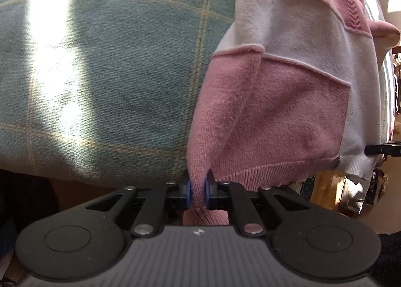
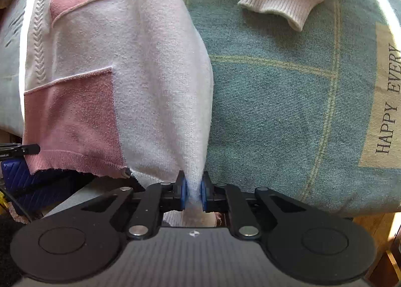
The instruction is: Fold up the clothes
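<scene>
Beyond the sweater (image 2: 140, 66), a cream cuff (image 2: 278, 6).

Sunlit teal plaid tablecloth (image 1: 120, 66), wooden floor (image 1: 328, 186) beyond.

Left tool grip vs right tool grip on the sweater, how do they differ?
The left tool pinches a pink hem corner of the sweater; the right tool pinches a white hem corner. Pink cloth bunches behind the left tool, white behind the right. Both are shut on knit, over the checked green cloth.

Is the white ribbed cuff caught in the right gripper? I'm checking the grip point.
No: the ribbed cuff lies free on the cloth, while the right gripper pinches the sweater hem.
</scene>
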Demonstrator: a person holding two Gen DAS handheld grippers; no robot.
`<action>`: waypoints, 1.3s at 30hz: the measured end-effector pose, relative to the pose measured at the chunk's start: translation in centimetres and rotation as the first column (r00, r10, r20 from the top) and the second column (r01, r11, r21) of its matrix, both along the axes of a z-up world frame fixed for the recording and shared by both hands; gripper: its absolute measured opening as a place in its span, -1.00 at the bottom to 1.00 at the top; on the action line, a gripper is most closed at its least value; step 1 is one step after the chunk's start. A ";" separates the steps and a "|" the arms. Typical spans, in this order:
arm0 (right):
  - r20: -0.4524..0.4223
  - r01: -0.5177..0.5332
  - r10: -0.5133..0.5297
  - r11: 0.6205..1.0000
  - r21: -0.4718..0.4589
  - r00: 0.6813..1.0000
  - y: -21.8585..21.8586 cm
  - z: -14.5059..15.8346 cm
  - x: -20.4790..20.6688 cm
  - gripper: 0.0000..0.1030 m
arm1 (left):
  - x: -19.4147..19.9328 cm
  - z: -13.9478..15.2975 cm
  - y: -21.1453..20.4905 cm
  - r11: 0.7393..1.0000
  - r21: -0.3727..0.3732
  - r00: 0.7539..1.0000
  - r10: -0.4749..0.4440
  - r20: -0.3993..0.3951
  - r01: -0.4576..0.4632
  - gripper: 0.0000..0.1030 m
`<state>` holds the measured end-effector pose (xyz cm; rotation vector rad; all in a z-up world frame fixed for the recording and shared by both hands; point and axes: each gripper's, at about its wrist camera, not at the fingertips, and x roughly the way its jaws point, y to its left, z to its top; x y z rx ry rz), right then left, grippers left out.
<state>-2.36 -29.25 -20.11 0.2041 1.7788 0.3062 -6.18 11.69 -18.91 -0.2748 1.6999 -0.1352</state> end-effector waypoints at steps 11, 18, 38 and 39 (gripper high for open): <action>0.175 -0.009 0.022 0.997 -0.075 0.984 -0.5 5.5 2.2 -0.09 | 2.7 6.4 2.7 0.991 0.117 0.993 -0.071 0.092 0.060 -0.40; 0.347 0.050 -0.055 0.998 0.024 0.936 1.9 7.4 7.4 -0.06 | 8.8 7.1 -0.1 0.996 0.060 0.974 -0.070 0.215 0.058 -0.18; 0.311 0.520 -0.571 0.821 0.235 0.760 -3.5 0.1 17.4 -0.68 | 18.1 6.4 -9.4 0.955 0.101 0.887 -0.297 0.354 0.279 0.14; 0.327 0.508 -0.548 0.836 0.207 0.770 -3.4 0.4 17.8 -0.70 | 18.2 6.4 -9.4 0.955 0.101 0.888 -0.297 0.350 0.280 0.14</action>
